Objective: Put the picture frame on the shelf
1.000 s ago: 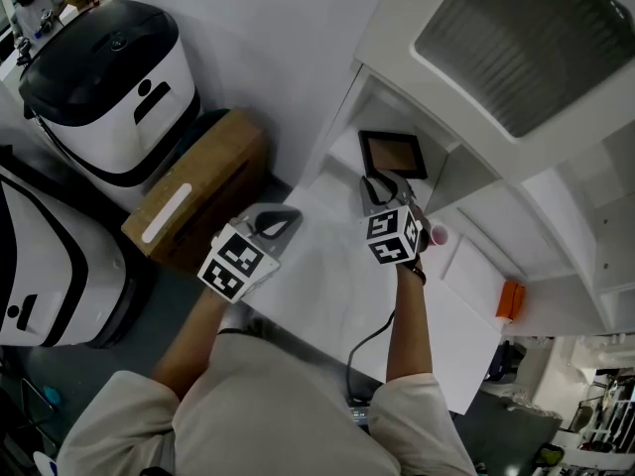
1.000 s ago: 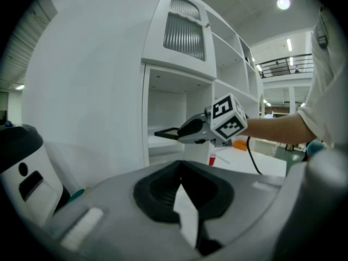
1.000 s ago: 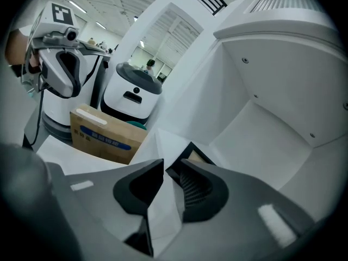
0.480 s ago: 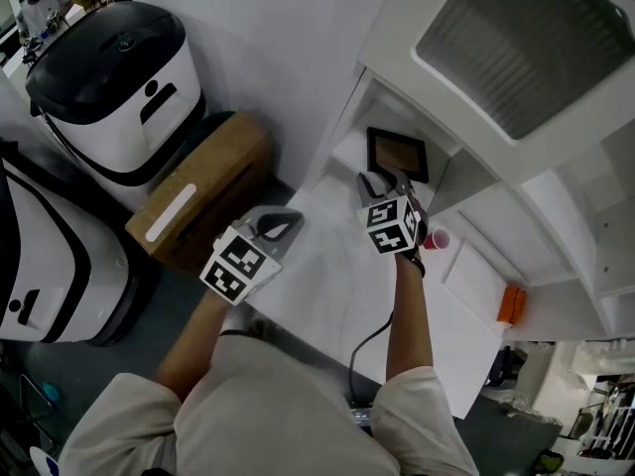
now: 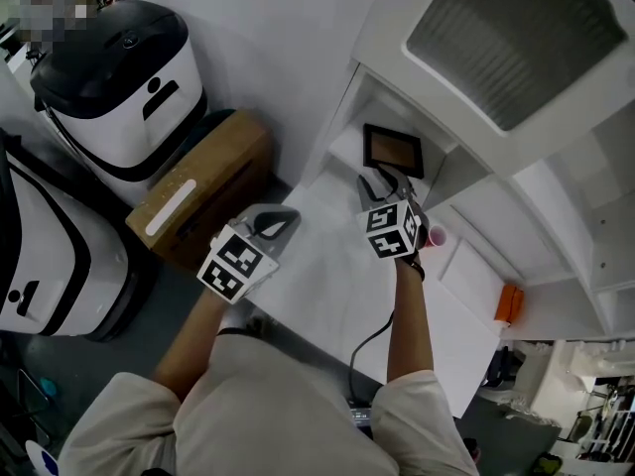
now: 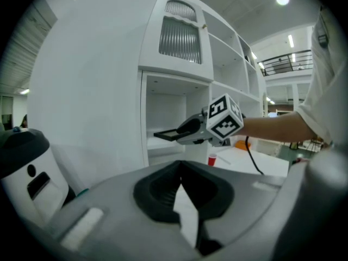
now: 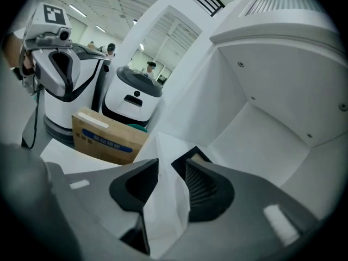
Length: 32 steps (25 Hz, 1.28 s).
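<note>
Right gripper: jaws parted, just opened further, with nothing gripped between them. The picture frame is seen lying face up in the shelf compartment, just beyond the jaw tips. Left gripper: jaws closed tip to tip, empty, held at the bench edge.

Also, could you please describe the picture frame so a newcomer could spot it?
Start at the white shelf unit beside the white table. Look into its open compartment at table level, under the ribbed panel. The picture frame is there: a dark rectangle round a brown centre, the only dark thing in it, unlike the red cup on the table.
</note>
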{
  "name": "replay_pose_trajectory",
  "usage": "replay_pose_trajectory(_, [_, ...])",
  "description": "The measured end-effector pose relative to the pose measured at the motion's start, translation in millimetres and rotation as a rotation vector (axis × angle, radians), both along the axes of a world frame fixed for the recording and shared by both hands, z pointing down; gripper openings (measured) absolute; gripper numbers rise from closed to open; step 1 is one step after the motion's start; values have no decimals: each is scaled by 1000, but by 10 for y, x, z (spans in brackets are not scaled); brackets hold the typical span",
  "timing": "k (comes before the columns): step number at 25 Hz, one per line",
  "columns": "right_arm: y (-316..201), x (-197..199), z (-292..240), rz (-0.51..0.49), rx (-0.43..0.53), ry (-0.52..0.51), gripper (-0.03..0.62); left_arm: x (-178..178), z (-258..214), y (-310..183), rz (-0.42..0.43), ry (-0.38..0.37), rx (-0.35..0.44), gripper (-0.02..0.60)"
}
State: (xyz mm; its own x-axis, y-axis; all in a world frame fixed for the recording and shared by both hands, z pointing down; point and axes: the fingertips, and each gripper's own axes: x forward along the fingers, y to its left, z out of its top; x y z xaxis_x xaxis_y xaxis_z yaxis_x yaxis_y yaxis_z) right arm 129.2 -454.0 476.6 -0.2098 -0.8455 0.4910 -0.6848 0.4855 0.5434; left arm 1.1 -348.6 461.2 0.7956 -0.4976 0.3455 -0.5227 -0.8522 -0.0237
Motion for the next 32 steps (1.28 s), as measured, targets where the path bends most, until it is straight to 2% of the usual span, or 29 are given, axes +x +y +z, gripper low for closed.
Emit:
replay_pose_trajectory(5, [295,160,-54,28,9,-15,158,105,-80,148,0,2,13,2])
replay_pose_trajectory(17, [1356,770,-354,178,68,-175,123,383,-360,621,-4,-21,75,2])
replay_pose_trajectory(26, [2091,1076,-369,212,61,-222,109,587,-452,1163,-26,-14,99,2])
replay_pose_trajectory(32, [2580,1149,-439,200,74,-255,98,712,-501,1577,-42,-2,118,2])
